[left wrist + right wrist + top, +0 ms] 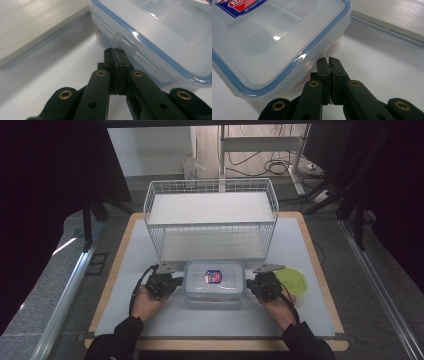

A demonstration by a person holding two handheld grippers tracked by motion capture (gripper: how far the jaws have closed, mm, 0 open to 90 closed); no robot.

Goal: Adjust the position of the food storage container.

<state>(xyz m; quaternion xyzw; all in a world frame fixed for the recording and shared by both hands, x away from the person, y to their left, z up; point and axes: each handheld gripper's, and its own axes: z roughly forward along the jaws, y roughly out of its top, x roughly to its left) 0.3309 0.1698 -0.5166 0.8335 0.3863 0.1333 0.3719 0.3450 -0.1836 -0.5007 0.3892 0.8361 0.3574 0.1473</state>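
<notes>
— Clear plastic, blue seal, red-and-blue label on the lid: why does that lidded food container [214, 280] sit so near the front edge of the white worktop [310, 270]?

— Probably so both hands reach it. It lies about midway along that front edge, just before the white wire basket [210, 215], with a green lid [291, 281] just beyond its right end.

— And the grippers flank it?

— Yes. The left gripper [172, 282] is at its left end, the right gripper [252, 284] at its right end.

— Holding anything?

— No. In the left gripper view the jaws are pressed together, tips at the side latch flap [117, 37]. The right gripper's [328, 61] jaws are likewise closed with nothing between them, beside the rim.

— Why closed?

— My guess: closed tips make a firm point for prying or pressing the latches. Whether they touch the plastic, I can't tell.
</notes>
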